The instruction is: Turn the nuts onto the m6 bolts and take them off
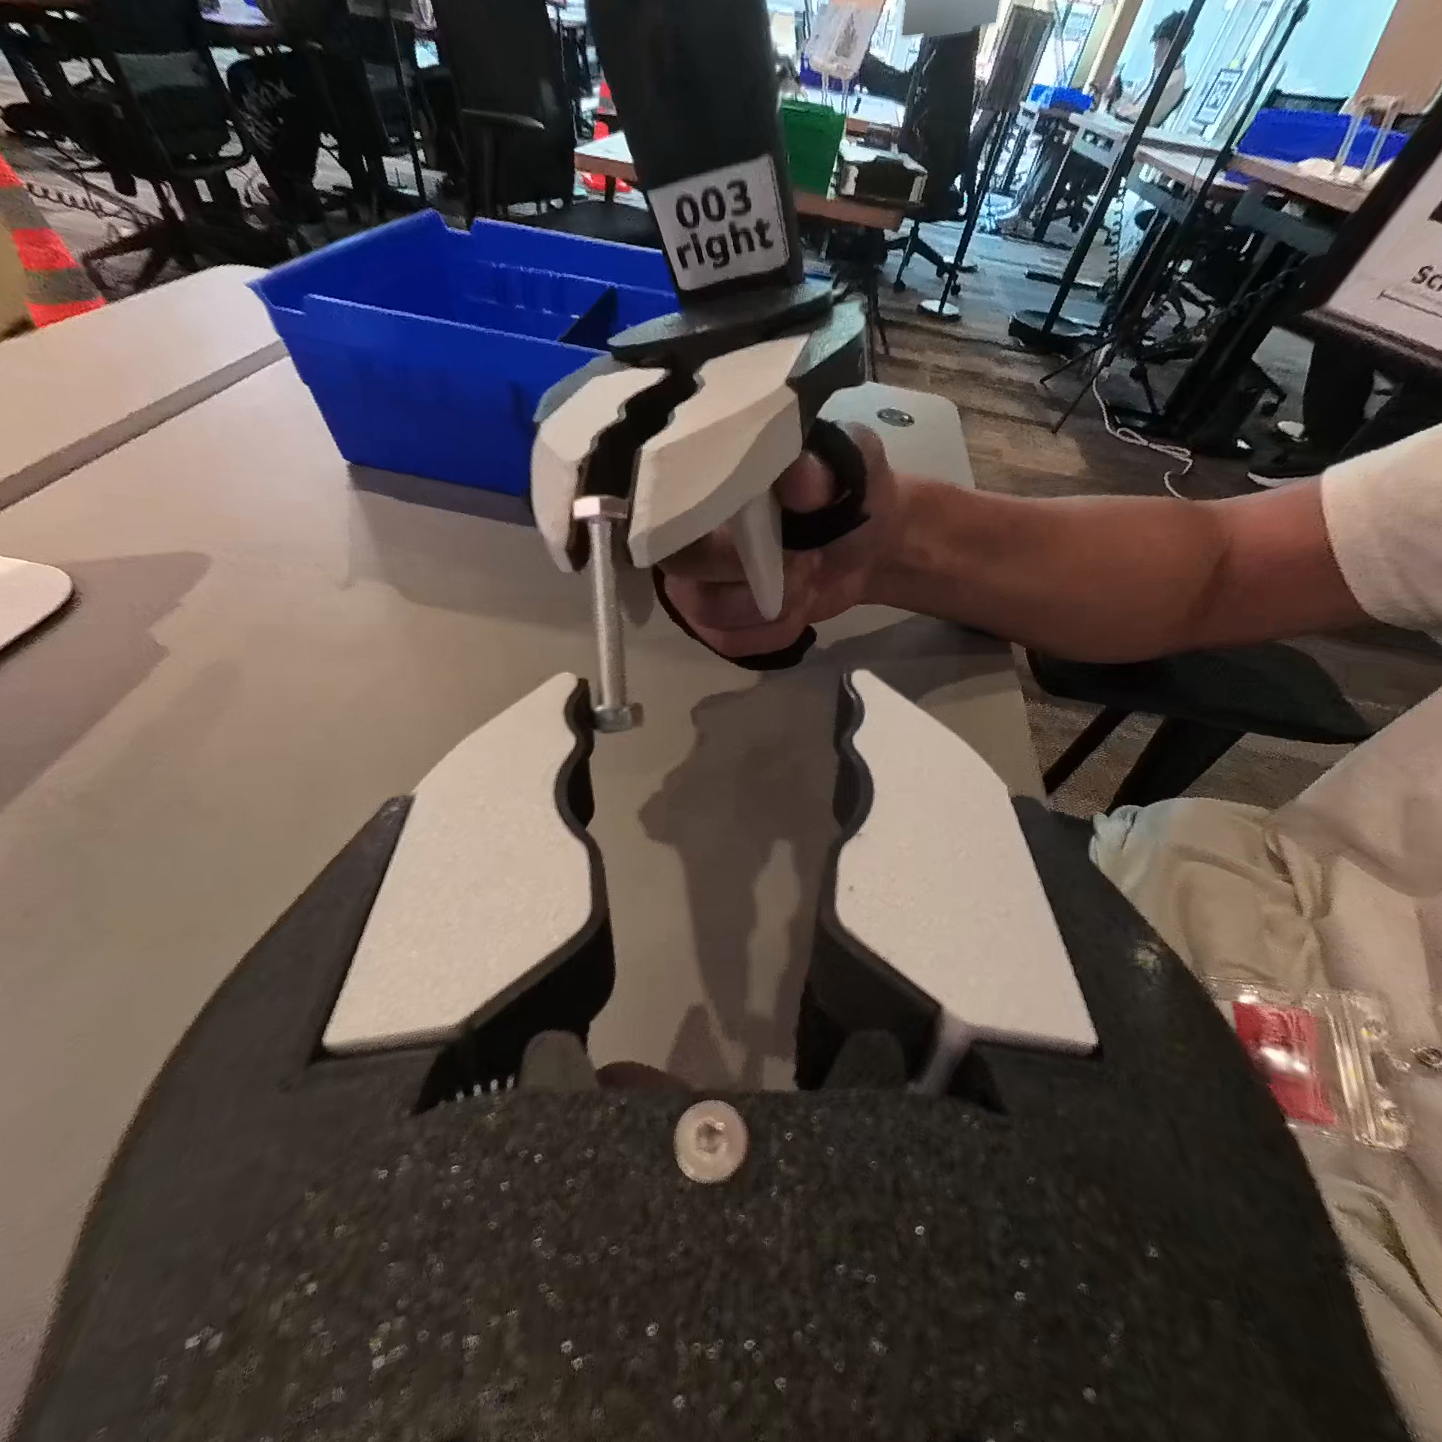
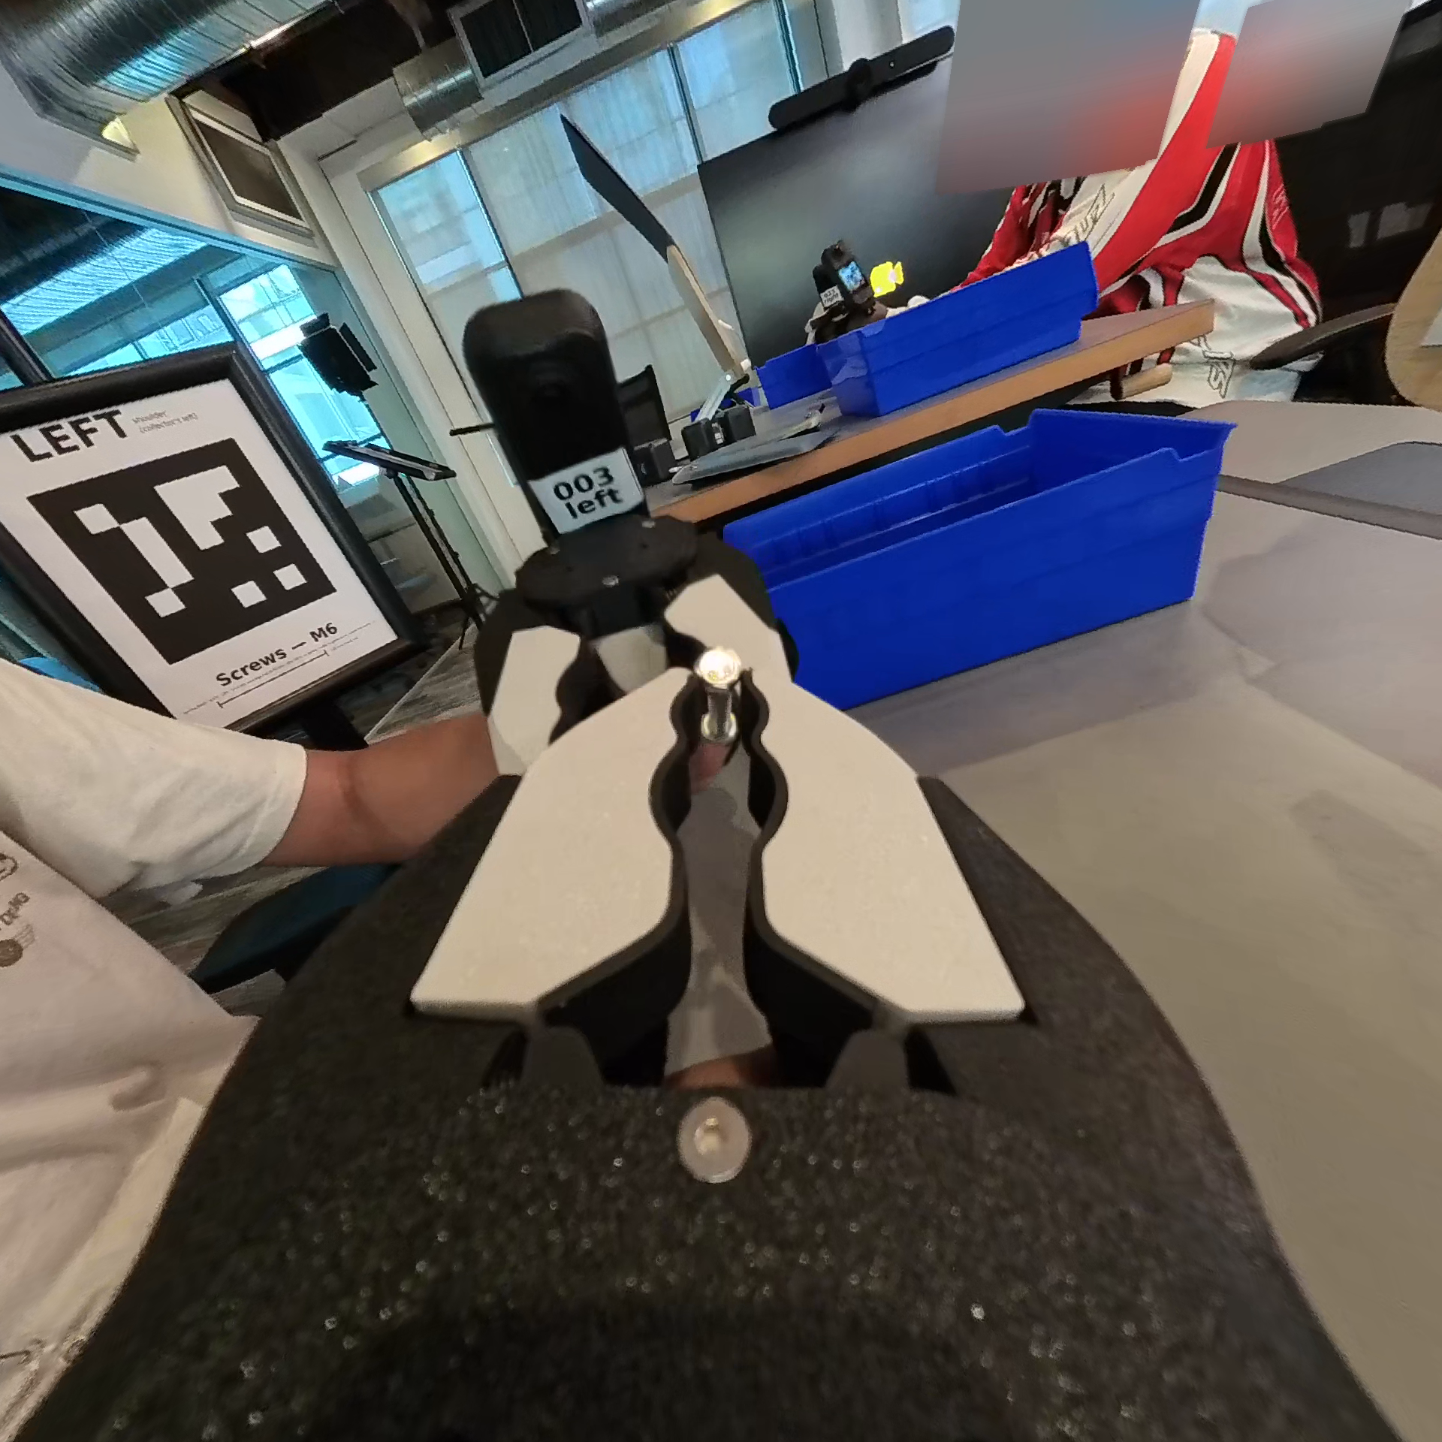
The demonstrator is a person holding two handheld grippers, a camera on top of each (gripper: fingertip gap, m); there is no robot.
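My right gripper point(image 1: 597, 546) is shut on the head end of a silver bolt point(image 1: 605, 609) and holds it upright above the grey table point(image 1: 234, 624). A silver nut point(image 1: 616, 716) sits on the bolt's lower end. My left gripper point(image 1: 714, 687) is wide open below it. The nut lies right at its left fingertip point(image 1: 566, 694), and the other finger stands far off. In the right wrist view my right gripper point(image 2: 719, 690) clamps the bolt point(image 2: 718, 702), with the open left gripper's fingers point(image 2: 519, 679) behind it.
A blue bin point(image 1: 437, 374) stands on the table behind the grippers and also shows in the right wrist view point(image 2: 975, 577). A framed marker board point(image 2: 179, 546) stands to the left. A white object point(image 1: 23, 601) lies at the table's left edge. Chairs and desks fill the room behind.
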